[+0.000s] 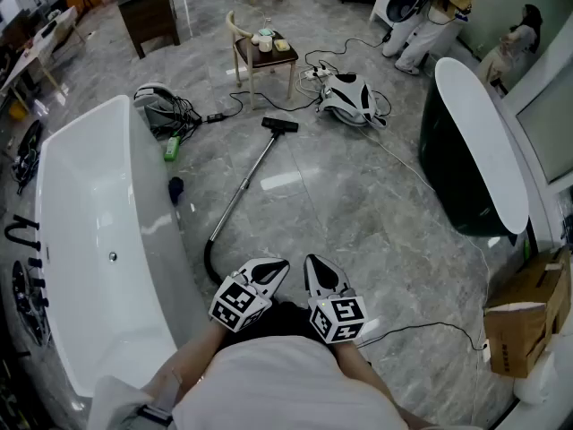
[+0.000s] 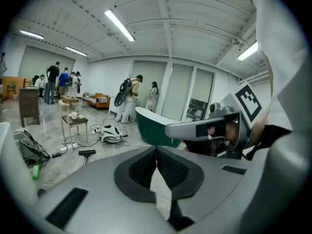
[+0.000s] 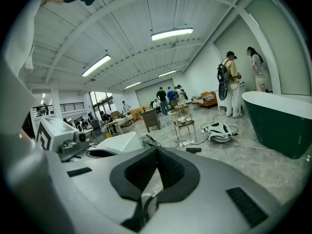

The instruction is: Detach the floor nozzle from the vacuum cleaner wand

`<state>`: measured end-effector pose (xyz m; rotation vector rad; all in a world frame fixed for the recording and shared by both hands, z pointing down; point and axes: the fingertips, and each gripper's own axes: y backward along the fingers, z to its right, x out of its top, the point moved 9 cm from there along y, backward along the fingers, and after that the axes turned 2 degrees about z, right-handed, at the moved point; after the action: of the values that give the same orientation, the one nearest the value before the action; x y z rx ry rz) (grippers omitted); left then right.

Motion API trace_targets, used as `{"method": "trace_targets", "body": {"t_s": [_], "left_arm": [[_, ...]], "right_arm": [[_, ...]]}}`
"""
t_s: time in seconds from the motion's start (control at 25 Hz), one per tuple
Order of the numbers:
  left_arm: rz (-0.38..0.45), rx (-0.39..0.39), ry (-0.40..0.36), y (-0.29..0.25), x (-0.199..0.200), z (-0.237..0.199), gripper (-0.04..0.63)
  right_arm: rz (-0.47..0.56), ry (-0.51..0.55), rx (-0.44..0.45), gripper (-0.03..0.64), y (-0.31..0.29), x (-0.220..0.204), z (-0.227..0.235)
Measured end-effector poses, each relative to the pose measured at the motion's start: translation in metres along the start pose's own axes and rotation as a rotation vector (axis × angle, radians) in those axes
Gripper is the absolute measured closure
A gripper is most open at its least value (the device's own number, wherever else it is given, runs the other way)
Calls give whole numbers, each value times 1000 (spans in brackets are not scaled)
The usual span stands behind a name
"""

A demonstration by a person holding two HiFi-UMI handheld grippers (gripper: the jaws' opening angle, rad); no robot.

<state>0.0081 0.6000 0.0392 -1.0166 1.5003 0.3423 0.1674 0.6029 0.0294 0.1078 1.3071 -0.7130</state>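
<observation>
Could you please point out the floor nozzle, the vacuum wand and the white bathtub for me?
floor nozzle (image 1: pixel 279 124), head view, middle of its black head.
wand (image 1: pixel 243 186), head view, midway along the metal tube.
white bathtub (image 1: pixel 85 124), head view, far rim.

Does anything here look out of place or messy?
Yes: the wand lies flat across the floor, nozzle still attached, and a green bottle lies on the floor beside the white tub.
</observation>
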Motion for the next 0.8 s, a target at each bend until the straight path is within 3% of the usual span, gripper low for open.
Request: {"method": "trace_targets", "body": {"t_s": [0.2, 0.4, 0.8], "left_arm": [[0, 0, 21, -2, -10, -10, 585], [2, 6, 3, 2, -9, -14, 586], [-16, 8, 14, 12, -13, -24, 586]], "right_arm": [[-3, 19, 11, 601, -7, 1, -3], [7, 42, -41, 601, -9, 2, 0], [40, -30, -53, 601, -23, 3, -1]]}}
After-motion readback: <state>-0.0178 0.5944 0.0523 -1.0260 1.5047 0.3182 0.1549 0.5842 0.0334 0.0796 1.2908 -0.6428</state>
